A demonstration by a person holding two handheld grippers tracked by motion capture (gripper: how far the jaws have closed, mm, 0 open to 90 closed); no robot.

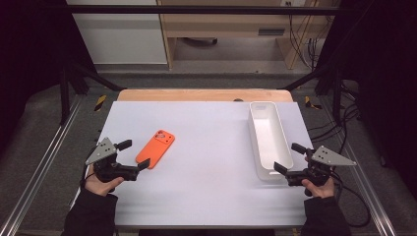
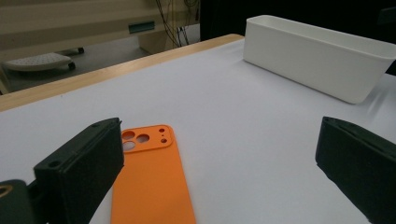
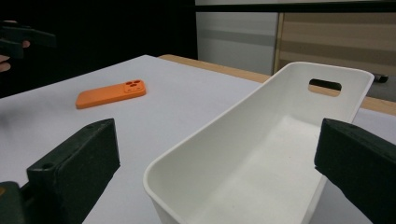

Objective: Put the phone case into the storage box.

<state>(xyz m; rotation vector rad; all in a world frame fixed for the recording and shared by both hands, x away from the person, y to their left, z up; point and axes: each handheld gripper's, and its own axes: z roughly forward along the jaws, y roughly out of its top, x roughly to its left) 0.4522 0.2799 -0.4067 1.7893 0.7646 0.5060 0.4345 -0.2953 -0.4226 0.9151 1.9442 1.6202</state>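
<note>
White bin (image 1: 270, 135) sits empty, orange phone case (image 1: 156, 148) outside it; both grippers' jaws gape, unladen.

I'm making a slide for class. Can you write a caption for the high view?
Two open tools, left and right, wait beside an orange phone case and an empty white bin.

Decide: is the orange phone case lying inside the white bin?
No, the case lies on the table, well apart from the bin.
</note>
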